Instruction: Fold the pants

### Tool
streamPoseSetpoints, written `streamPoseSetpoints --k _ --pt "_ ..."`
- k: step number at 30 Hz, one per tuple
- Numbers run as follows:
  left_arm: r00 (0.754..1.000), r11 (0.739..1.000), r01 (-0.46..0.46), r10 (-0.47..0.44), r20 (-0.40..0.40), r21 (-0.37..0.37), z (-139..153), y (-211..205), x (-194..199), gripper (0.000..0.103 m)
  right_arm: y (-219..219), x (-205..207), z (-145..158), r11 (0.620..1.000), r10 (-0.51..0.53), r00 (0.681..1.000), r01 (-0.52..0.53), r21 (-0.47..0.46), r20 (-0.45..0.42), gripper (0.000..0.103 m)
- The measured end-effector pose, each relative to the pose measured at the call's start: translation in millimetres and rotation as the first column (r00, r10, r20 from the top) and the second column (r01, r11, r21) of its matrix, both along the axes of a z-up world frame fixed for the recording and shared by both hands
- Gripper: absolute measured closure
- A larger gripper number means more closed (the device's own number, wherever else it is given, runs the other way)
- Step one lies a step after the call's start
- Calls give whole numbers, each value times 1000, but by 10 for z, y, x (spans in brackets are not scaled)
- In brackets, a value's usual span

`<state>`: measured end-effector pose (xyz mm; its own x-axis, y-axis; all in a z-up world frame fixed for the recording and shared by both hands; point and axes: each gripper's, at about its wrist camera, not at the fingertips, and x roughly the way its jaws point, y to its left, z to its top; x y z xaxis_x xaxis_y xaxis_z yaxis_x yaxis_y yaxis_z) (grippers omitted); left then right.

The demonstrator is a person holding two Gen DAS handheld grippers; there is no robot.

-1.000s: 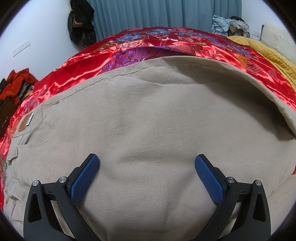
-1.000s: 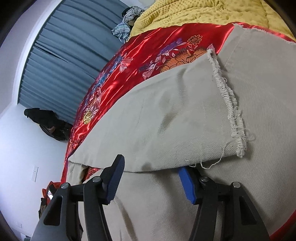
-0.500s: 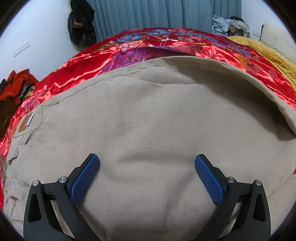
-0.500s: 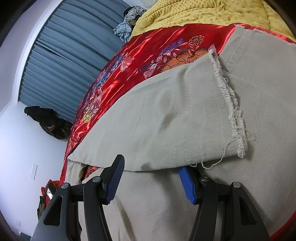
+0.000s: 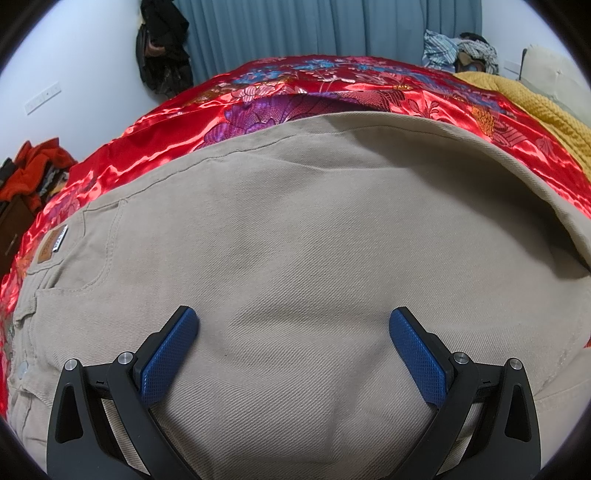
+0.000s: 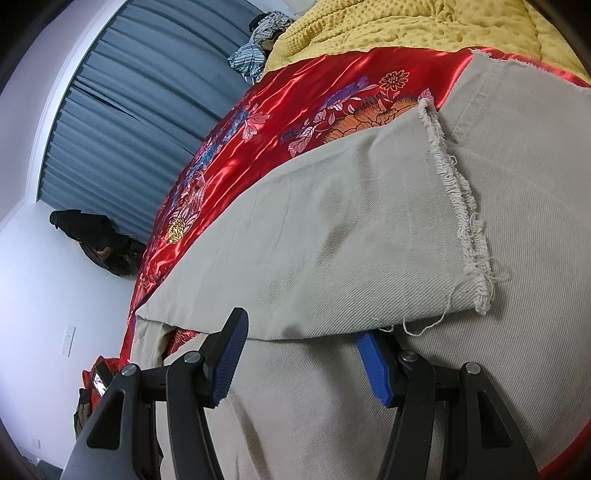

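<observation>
The left tongs (image 5: 294, 332) stand wide apart, gripping nothing, over the beige twill pants (image 5: 295, 240) spread flat on the bed. The right tongs (image 6: 301, 349) gape about halfway, empty, at the edge of a folded-over pant leg with a frayed hem (image 6: 461, 206). Beneath lies a shiny red floral satin bedspread (image 5: 155, 147), then a mustard-yellow knitted blanket (image 6: 406, 29); blue-grey curtains (image 5: 295, 29) hang beyond.
</observation>
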<state>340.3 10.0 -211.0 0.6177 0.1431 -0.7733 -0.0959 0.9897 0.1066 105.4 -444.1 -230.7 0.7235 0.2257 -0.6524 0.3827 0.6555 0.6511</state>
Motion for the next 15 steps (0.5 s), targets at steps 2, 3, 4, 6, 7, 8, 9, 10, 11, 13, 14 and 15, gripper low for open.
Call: streamPoseSetpoints --k 2,3,4,6,7,8,9,10,11,13,14,15 --pt "1000 1000 -1 1 -6 -2 4 2 12 0 -2 1 0 1000 -1 1000 1 1 -1 44" --pt "1000 1000 -1 1 -13 -5 13 9 27 0 -5 3 2 1000 -2 1000 2 3 -2 44" --pt "1000 1000 -1 1 -18 -8 22 22 40 0 -10 3 2 1000 -3 1000 3 7 -2 44" --pt "1000 1000 -1 1 -22 -14 35 38 53 0 -25 -3 5 1000 -7 1000 7 21 1 43" --pt "1000 1000 -1 1 -28 -15 42 45 65 0 -30 -7 4 1000 -7 1000 7 26 4 43" --pt "999 1000 -1 1 -32 -14 54 50 72 0 -35 -7 2 1000 -7 1000 7 28 5 43" --pt "999 1000 0 0 -38 -13 65 50 73 0 -39 -6 1 999 -7 1000 7 31 7 43" --pt "998 1000 7 -8 -58 -10 91 56 81 0 -42 0 0 999 -10 1000 9 36 5 43" --pt "997 1000 17 -17 -72 -9 110 48 73 1 -52 4 -2 999 -12 1000 12 40 4 43" --pt "993 999 19 -22 -117 -29 190 70 42 1 -76 23 -7 997 -25 1000 25 67 -2 42" --pt "991 998 19 -28 -132 -68 274 104 6 1 -84 28 -6 997 -28 1000 28 78 -1 40" --pt "990 994 26 -40 -134 -103 339 119 -28 1 -98 33 1 995 -31 1000 31 96 2 38"
